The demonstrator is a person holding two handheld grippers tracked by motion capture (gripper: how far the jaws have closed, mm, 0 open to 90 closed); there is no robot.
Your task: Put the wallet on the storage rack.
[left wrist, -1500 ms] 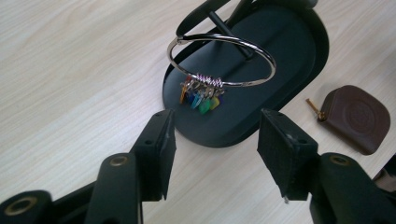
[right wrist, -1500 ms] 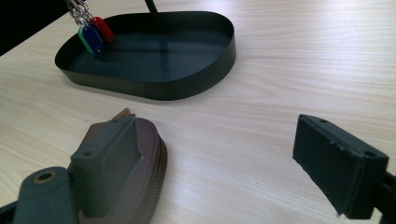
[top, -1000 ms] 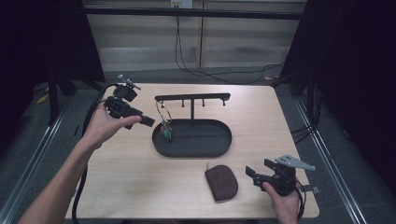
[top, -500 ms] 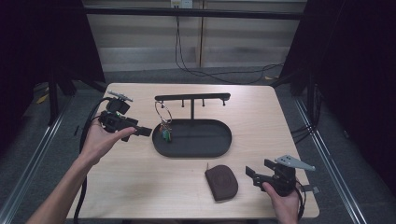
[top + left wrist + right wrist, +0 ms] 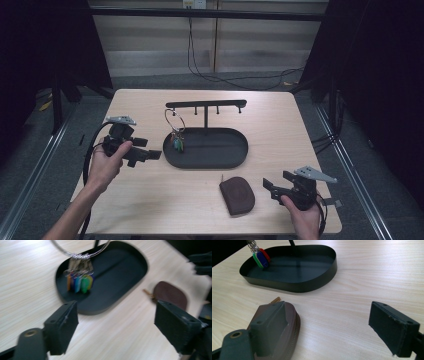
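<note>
A ring of keys [image 5: 174, 127] with coloured tags [image 5: 79, 282] hangs from the left hook of a black bar stand [image 5: 206, 104], over the left end of a black oval tray [image 5: 240, 150]. To the left of the tray is my left gripper [image 5: 152, 155], pointing at it. Its jaws have just been opening and now stand open, with nothing between them [image 5: 115, 315]. A brown zip pouch [image 5: 237, 196] lies in front of the tray. My right gripper [image 5: 269, 186] rests open just right of the pouch, its left jaw against the pouch's side [image 5: 292, 322].
The wooden table [image 5: 300, 130] has bare surface to the right of and behind the tray. A black cable [image 5: 92, 150] loops from the left gripper off the table's left edge. Dark floor and metal rails surround the table.
My left hand has come down and back toward the near left, away from the hanging keys, and its jaws stand wider. The right gripper has not moved.
</note>
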